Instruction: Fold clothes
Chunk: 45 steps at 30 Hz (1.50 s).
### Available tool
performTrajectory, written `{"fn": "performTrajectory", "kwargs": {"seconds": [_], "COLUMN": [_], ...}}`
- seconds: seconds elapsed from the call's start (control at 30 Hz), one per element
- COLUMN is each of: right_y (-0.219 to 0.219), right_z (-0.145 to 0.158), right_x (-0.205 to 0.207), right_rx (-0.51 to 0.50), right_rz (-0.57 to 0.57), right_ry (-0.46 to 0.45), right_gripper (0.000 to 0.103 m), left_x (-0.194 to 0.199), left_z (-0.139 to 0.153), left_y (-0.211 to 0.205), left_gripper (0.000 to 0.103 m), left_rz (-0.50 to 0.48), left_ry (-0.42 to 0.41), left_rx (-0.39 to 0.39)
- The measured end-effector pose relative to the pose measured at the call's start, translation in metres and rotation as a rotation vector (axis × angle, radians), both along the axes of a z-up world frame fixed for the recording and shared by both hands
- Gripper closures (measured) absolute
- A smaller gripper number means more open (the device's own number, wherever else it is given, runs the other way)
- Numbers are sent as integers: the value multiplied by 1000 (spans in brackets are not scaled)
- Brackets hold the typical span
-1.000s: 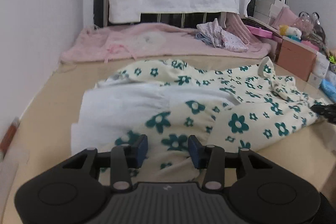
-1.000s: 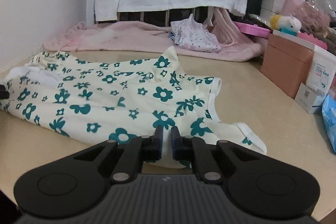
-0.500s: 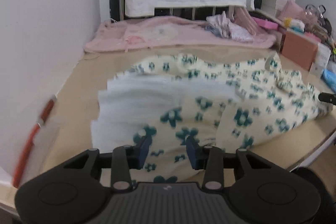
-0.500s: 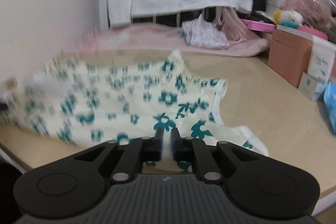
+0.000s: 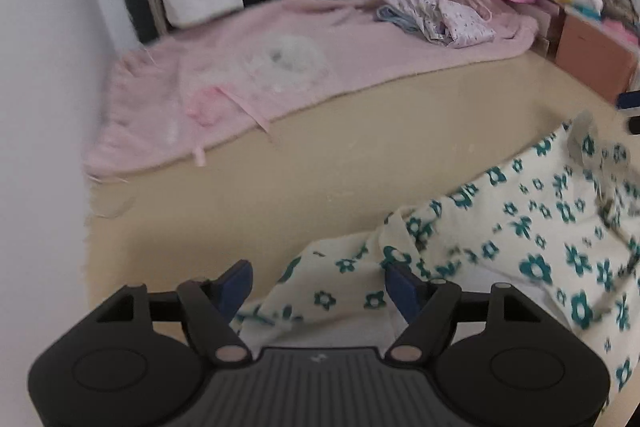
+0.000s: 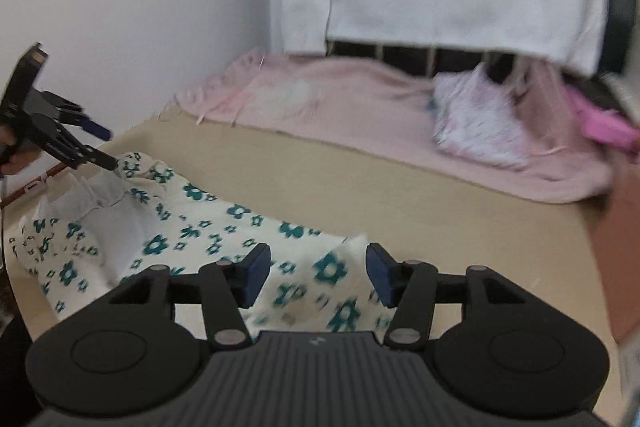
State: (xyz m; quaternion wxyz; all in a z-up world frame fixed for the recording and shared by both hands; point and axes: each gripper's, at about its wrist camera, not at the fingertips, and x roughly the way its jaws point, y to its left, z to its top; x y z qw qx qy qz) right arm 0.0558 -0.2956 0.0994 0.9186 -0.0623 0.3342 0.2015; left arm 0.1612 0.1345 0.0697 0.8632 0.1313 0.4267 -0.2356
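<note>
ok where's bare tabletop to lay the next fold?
Free: the tan strip of table between the floral garment and the pink blanket, running toward the left wall. Crowded: the right edge, with the brown box and clutter behind it; a patterned cloth sits on the blanket.

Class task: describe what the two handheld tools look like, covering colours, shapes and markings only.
Both the left tool and the right tool are matte black, with a ribbed grey centre panel bearing a small logo, round discs either side, silvery pivot pins, and dark blue pads on two fingers. No cables show.
</note>
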Motion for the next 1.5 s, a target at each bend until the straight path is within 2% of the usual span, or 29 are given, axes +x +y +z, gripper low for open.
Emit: {"fn": "performTrajectory", "kwargs": {"seconds": [0.17,0.2,0.23,0.27,0.3,0.33,0.4,0.47,0.6,0.67,0.7,0.73,0.8,0.87,0.9,0.93,0.97,1.0,1.1,1.17,1.2,1.23,1.27,1.3,1.33,1.4,1.5], "right_y": [2,7,13,19,22,25,30,36,37,37,37,36,35,27,20,14,9,6,9,21,32,43,50,53,55,56,53], "right_z": [-43,-52,-58,-64,-66,-68,-70,-66,-40,-43,-53,-63,-81,-85,-80,-70,-60,-50,-33,-39,-47,-56,-66,-74,-81,-90,-93], "right_x": [65,71,73,75,73,70,60,44,-21,-67,-88,-105,-125,-137,-143,-149,-152,-155,-151,-135,-125,-115,-109,-106,-103,-100,-103], "right_rx": [-90,-123,-158,-193,-205,-214,-252,-314,-386,-474,-515,-535,-547,-497,-441,-371,-305,-242,-108,-86,-118,-158,-198,-222,-244,-257,-234], "right_rz": [112,146,151,150,157,165,182,180,148,129,132,144,168,176,179,192,210,239,291,300,306,311,311,297,281,250,207], "right_ry": [168,183,185,186,174,159,110,19,-286,-437,-468,-454,-352,-280,-278,-280,-278,-282,-341,-314,-283,-249,-224,-200,-176,-149,-155], "right_gripper": [51,60,76,85,92,98,99,100,100,100,100,99,96,86,73,60,58,58,58,62,69,74,74,79,93,94,93], "left_x": [24,24,23,21,18,13,-2,-22,-100,-148,-168,-185,-211,-229,-236,-240,-242,-242,-235,-226,-221,-217,-213,-211,-212,-218,-223], "left_z": [-28,-31,-31,-31,-30,-28,-21,-10,13,1,-9,-20,-37,-35,-27,-19,-12,-6,-3,-13,-20,-27,-31,-34,-35,-35,-43], "left_y": [6,6,6,5,4,1,-7,-13,-18,-18,-18,-16,-9,3,10,15,18,18,5,-7,-12,-15,-15,-13,-9,3,18], "left_gripper": [31,34,48,59,84,92,96,96,96,96,96,92,90,89,84,75,68,61,57,55,57,71,88,98,98,97,85], "left_rz": [-33,-28,-23,-23,-28,-34,-43,-31,28,46,48,46,45,24,9,-2,-10,-23,-115,-195,-215,-227,-237,-245,-252,-245,-195], "left_ry": [90,83,66,56,53,33,-38,-124,-356,-392,-389,-375,-350,-339,-340,-354,-379,-410,-476,-486,-472,-451,-426,-399,-382,-357,-315], "left_rx": [-66,-68,-73,-76,-76,-59,-1,40,82,63,62,69,80,53,28,16,14,19,45,72,101,124,134,131,117,77,21]}}
